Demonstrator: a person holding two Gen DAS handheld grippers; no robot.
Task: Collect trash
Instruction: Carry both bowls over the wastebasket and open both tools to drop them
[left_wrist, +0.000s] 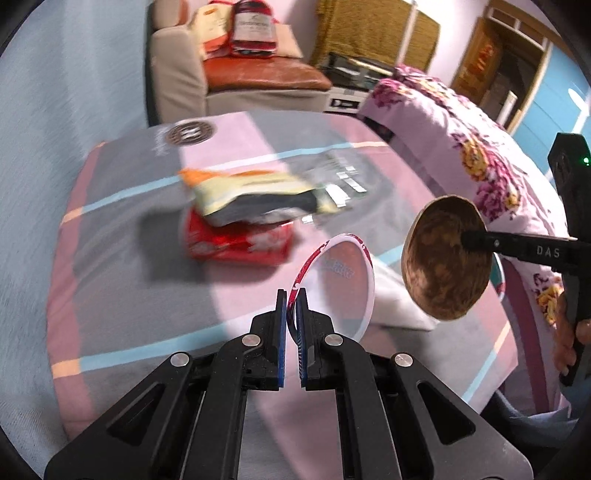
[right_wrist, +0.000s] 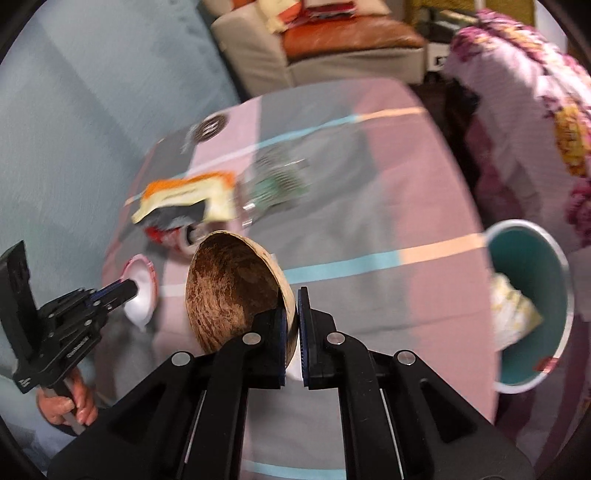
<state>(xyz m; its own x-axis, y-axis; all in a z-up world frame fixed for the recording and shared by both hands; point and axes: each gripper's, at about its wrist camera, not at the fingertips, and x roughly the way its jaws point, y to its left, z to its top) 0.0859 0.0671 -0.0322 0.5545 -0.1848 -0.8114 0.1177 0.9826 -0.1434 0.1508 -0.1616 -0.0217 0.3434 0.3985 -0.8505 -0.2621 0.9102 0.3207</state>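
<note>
the left tool (left_wrist: 291, 295) sits at the lower middle of its own view, its two blue-padded fingers pinched on the rim of a white paper bowl (left_wrist: 338, 284) with a red-patterned edge, held up on its side above the counter (left_wrist: 129, 295). right of it in that view, the right tool (left_wrist: 466, 236) reaches in from the frame's right edge, clamped on the rim of a brown coconut shell (left_wrist: 439, 273), also lifted clear of the striped cloth. in the right wrist view the shell (right_wrist: 229, 291) fills the centre, tilted with its hollow facing left, just beside the white bowl (right_wrist: 142, 295) at lower left. a blurred pile of wrappers (left_wrist: 251, 195) lies on a red packet (left_wrist: 236, 243) at mid-frame. a teal bin (right_wrist: 532, 266) stands at the right edge of the right wrist view, with crumpled paper (right_wrist: 513, 310) inside.
</note>
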